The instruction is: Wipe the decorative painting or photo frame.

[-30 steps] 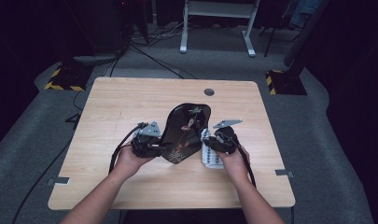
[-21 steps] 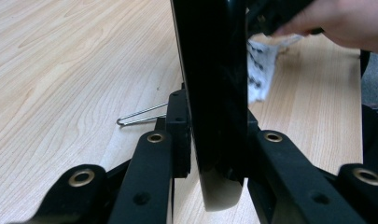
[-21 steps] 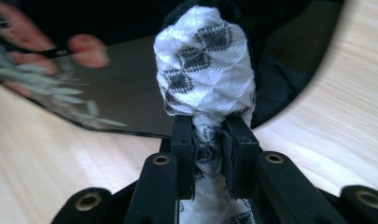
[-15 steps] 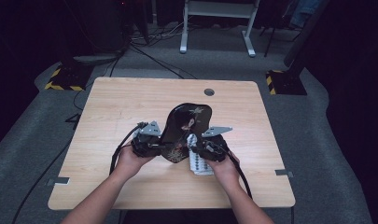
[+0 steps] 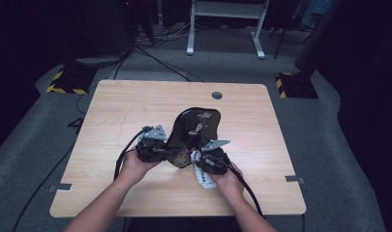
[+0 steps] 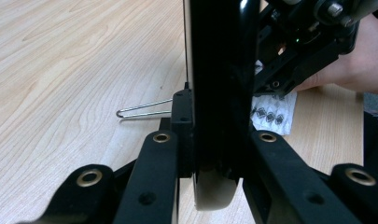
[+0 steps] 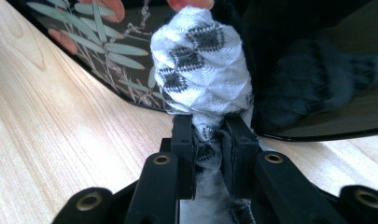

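Note:
A glossy black tray (image 5: 197, 126) painted with leaves and flowers stands tilted on its edge on the wooden table (image 5: 126, 111). My left gripper (image 5: 165, 151) is shut on the tray's near left rim; in the left gripper view its jaws (image 6: 214, 140) clamp the thin black rim (image 6: 219, 70). My right gripper (image 5: 197, 157) is shut on a white cloth with black diamonds (image 5: 204, 177), at the tray's near right edge. In the right gripper view the bunched cloth (image 7: 200, 65) presses against the painted tray (image 7: 107, 51) above the gripper (image 7: 210, 135).
A thin bent wire (image 6: 144, 110) lies on the table behind the tray. A round cable hole (image 5: 216, 95) sits near the table's far edge. Cables (image 5: 122, 157) trail from both grippers. A white frame (image 5: 222, 21) stands on the floor beyond.
My right gripper has moved left and slightly down with the cloth, up to the tray's near edge. The left gripper and the tray have kept still.

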Demonstrator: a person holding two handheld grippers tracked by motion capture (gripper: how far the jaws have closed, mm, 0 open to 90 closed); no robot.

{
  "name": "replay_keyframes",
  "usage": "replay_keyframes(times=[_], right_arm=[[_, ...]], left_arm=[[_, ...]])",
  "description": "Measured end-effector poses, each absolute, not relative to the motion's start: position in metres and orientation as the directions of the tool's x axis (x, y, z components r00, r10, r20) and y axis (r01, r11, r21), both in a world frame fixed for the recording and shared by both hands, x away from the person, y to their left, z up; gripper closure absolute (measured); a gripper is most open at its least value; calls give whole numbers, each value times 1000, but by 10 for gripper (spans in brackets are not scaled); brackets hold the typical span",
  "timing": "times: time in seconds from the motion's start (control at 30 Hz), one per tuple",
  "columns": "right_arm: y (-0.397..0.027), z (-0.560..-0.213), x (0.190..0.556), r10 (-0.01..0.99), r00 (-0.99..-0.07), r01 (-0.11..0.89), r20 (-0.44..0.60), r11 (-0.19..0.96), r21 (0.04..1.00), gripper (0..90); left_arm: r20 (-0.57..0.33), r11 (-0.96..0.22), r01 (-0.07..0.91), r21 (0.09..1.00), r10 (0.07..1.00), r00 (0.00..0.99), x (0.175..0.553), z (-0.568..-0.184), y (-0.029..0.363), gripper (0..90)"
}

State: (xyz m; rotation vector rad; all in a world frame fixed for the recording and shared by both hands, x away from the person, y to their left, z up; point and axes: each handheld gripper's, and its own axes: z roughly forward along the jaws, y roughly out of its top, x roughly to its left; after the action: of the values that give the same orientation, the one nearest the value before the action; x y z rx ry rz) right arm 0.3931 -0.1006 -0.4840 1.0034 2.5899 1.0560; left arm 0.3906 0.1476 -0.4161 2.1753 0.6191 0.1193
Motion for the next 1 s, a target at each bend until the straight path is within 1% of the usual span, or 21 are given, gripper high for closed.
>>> replay_keyframes(times=[0.1,0.17,0.2,0.27,0.33,0.43,0.6,0.7,0.77,0.87,1.0], right_arm=[[-100,-477,394,642,-762,525,87,533,664,772],[-101,-463,394,642,-761,510,89,508,694,772],[-101,-463,394,642,-761,510,89,508,694,772],[-101,-445,393,639,-764,486,89,480,731,772],[-100,-438,393,634,-768,473,86,472,744,772],[-99,-440,391,634,-769,468,82,471,748,773],[-92,-471,389,628,-773,499,84,522,692,774],[-91,-481,390,630,-771,515,94,530,674,774],[-92,-476,392,631,-771,515,84,539,666,774],[-99,-457,394,646,-759,499,82,497,710,774],[-106,-447,398,658,-747,502,95,465,729,775]], left_arm=[[-128,-518,390,761,470,873,390,-416,147,801],[-135,-513,398,760,474,870,391,-416,148,801],[-135,-513,398,760,474,870,391,-416,148,801],[-140,-511,402,760,475,869,392,-416,148,801],[-144,-509,406,759,477,867,392,-416,149,802],[-154,-502,416,758,482,863,393,-416,149,803],[-160,-498,421,758,483,861,393,-417,149,804],[-159,-498,419,759,482,862,393,-417,149,804],[-158,-499,419,759,482,862,393,-417,149,804],[-168,-493,426,758,483,859,394,-417,150,804],[-174,-490,433,756,488,856,395,-417,150,805]])
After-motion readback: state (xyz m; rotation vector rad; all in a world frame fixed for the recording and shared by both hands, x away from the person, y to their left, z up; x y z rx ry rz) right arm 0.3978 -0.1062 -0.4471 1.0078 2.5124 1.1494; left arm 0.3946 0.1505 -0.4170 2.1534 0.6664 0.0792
